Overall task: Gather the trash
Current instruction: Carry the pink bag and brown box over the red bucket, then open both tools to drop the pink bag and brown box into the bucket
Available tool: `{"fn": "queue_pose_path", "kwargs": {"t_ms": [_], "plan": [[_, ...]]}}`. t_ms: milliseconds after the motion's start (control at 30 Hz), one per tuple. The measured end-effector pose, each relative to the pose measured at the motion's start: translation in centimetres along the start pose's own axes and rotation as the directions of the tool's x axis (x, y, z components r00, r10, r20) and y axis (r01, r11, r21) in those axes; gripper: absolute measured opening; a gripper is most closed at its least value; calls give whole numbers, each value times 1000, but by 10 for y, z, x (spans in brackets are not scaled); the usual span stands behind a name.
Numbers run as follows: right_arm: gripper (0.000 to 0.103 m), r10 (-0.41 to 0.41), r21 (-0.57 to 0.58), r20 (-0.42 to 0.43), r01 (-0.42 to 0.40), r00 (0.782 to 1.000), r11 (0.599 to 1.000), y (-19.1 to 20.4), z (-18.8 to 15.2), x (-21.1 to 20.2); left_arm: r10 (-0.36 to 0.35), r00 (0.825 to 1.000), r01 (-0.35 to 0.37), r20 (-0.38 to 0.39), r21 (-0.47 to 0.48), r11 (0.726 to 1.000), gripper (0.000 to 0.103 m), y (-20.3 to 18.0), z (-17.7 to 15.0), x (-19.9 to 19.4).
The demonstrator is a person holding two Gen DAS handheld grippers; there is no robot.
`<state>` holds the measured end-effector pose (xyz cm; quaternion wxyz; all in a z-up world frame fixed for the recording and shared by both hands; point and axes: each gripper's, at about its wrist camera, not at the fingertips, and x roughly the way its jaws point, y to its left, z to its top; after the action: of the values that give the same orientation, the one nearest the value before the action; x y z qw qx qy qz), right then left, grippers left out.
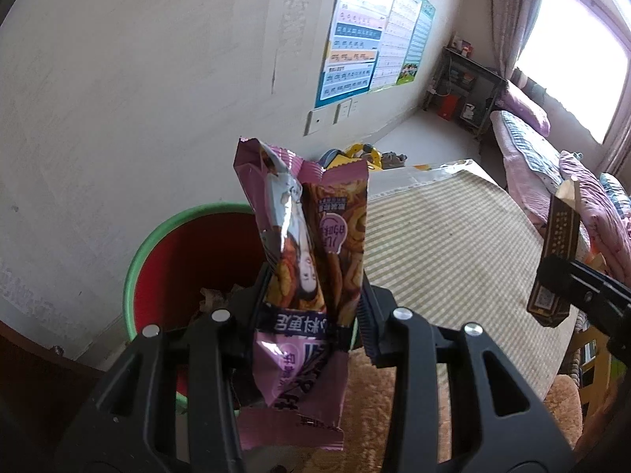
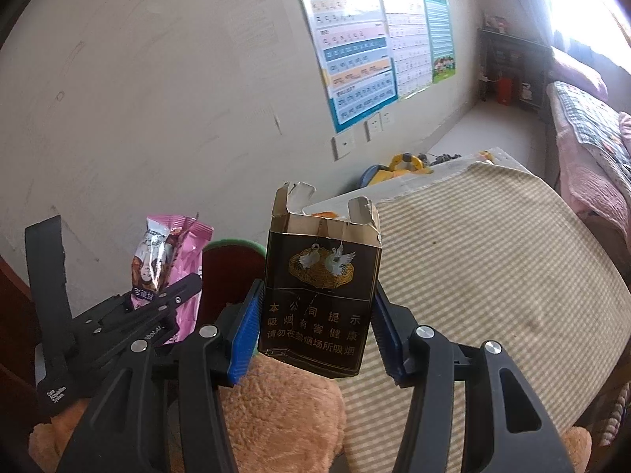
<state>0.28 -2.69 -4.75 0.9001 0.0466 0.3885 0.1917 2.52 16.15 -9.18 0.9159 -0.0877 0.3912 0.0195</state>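
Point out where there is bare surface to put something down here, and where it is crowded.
The striped cloth on the table is bare across most of its width, from the cigarette pack toward the bed. Crowded: the table's far edge, with yellow toys, and the red bin, already holding scraps beside the snack wrapper.

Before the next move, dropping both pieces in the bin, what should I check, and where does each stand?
1. Left gripper clamps the pink snack wrapper: ok.
2. Right gripper clamps the torn cigarette pack: ok.
3. Red bin open, with room inside: ok.
4. Wrapper over the bin's opening: cannot tell.
5. Pack over the bin: not ok, the bin sits further left.
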Motion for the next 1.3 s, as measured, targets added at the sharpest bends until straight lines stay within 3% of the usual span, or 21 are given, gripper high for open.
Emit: {"fn": "queue_pose_path", "kwargs": {"t_ms": [1300], "plan": [[50, 108, -136, -98, -121, 989, 983, 69, 20, 71, 114, 983, -129, -142, -106, 986, 37, 73, -23, 39]]}}
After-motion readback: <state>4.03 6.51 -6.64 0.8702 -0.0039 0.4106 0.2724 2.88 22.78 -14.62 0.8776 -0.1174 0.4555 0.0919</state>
